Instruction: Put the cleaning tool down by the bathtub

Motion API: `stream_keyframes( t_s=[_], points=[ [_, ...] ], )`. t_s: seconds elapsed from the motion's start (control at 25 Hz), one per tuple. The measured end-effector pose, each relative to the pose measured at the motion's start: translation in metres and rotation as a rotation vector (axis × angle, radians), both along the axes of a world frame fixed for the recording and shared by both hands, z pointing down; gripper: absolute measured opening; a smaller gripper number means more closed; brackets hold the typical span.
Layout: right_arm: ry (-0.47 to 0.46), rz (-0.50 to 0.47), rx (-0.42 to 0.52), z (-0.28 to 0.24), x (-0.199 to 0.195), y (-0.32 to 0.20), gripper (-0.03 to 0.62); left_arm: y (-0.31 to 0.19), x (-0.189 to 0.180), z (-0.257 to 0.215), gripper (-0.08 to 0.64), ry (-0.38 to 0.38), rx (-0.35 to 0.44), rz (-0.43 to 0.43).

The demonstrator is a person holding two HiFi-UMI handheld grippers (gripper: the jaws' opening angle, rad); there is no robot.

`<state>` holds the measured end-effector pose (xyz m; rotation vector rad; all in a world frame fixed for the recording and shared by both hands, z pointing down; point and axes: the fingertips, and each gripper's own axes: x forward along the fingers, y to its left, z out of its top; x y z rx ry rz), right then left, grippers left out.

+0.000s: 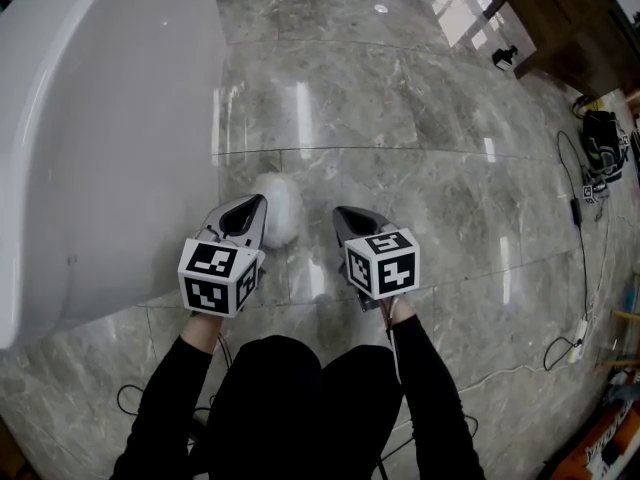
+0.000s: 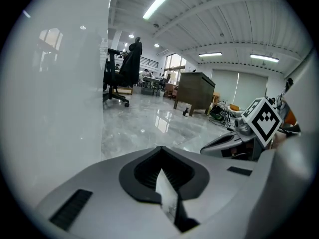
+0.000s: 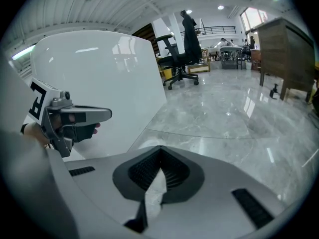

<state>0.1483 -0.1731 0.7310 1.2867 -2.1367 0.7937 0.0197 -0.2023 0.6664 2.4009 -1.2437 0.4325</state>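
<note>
the left gripper (image 1: 254, 204) has its jaws fully closed: in the left gripper view the two pads meet at the tip and hold nothing. the right gripper (image 1: 344, 214) is in the same condition, jaws together at the tip, with only the marble floor (image 1: 400, 108) visible through the narrow gap behind the pads. both grippers are held low over the floor, side by side and apart, tips pointing away from the person. the cleaning tool (image 1: 280, 208), a white, rounded, soft-looking item, lies on the floor just ahead of the left gripper's tip, between the two grippers and nearer the left one. its near edge is covered by that gripper in the head view, so contact with the tip cannot be confirmed. the white bathtub (image 1: 100, 128) stands to the left; the tool lies near its outer wall, not touching it. a dark wooden cabinet (image 1: 575, 18) stands well apart at the far right, with cables (image 1: 582, 218) on the floor along the right side.
</note>
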Motion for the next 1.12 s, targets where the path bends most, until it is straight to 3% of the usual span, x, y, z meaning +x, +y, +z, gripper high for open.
stream_keyframes(
  t_s=[1.12],
  points=[
    [0.053,-0.012,-0.002,0.010,-0.001,0.000,0.000,0.000,0.000,0.003,0.008,0.051,-0.045,-0.024]
  ],
)
